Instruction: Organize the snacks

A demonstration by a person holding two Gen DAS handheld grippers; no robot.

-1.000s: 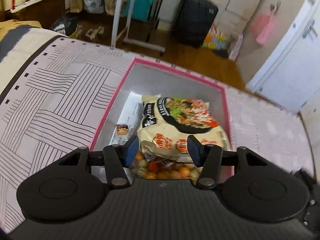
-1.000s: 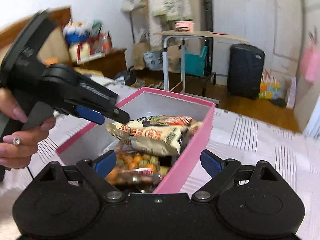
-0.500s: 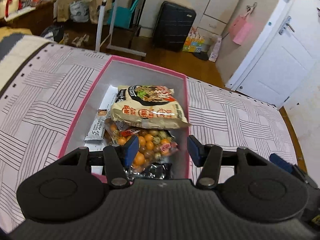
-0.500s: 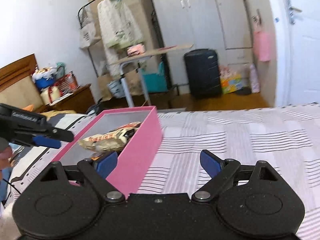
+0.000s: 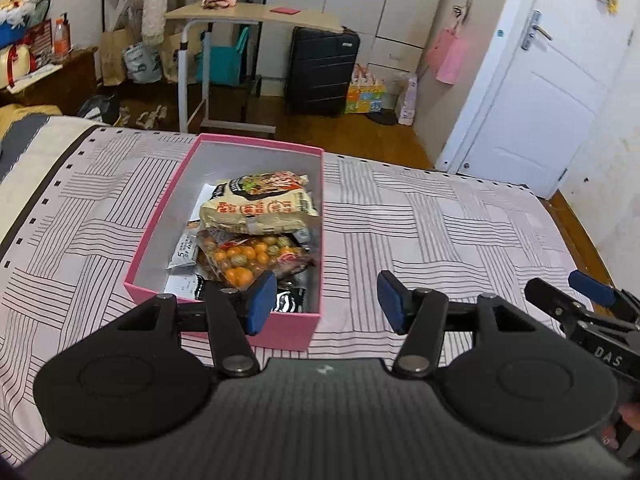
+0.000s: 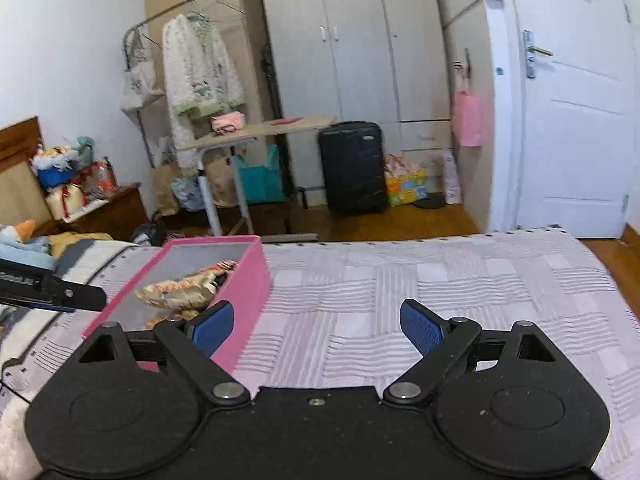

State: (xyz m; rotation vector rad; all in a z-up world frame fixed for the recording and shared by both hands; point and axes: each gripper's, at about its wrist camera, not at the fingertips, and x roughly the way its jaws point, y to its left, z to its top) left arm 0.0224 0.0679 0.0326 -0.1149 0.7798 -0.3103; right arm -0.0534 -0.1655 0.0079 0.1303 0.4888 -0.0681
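Bed (image 5: 440, 224): pink box (image 5: 224, 332) w/ snacks (image 5: 256, 204) piled inside, noodle pack topmost. L gripper (image 5: 322, 300) and R gripper (image 6: 316, 326) both empty, jaws wide, hovering near the box. Risk: pile sits high by right wall, so a nudge could spill packs.

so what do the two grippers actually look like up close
Both are matte black, handheld tools. The left gripper and right gripper each have two round black discs at the base, angled linkage arms with silver pivot pins, and blue textured pads on the fingertips. In the left view, white "DAS" lettering marks the right gripper's side.
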